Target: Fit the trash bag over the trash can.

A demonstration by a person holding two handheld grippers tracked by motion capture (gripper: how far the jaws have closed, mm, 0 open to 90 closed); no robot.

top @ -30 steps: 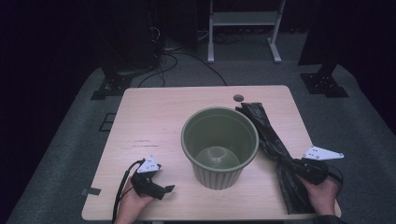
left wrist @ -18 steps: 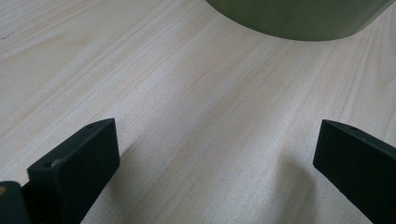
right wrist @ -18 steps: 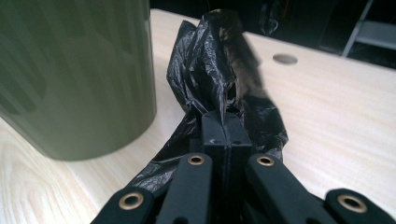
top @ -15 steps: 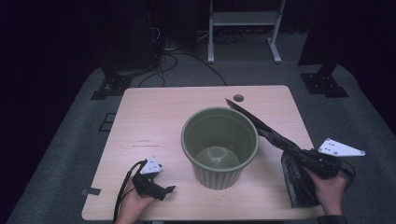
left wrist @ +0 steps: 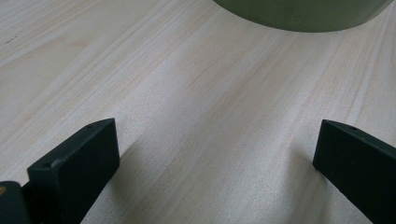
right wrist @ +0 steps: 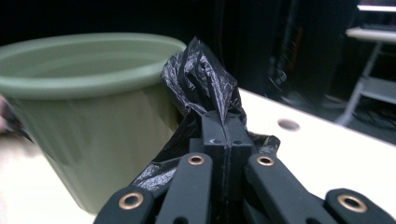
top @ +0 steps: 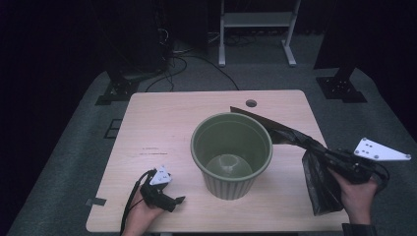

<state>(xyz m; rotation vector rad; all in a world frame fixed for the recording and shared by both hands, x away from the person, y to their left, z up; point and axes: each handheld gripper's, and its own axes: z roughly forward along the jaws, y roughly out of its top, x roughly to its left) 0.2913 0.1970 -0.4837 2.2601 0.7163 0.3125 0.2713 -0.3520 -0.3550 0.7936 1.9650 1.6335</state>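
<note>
A fixed high camera looks forward and down on a wooden table (top: 162,128), with a green bucket (top: 231,152) near its middle. The left gripper view sits low and close to the tabletop (left wrist: 196,102), facing the bucket's base (left wrist: 299,14). The right gripper view looks level along its jaws toward the bucket's side (right wrist: 88,121), close by. All three views share the bucket.
</note>
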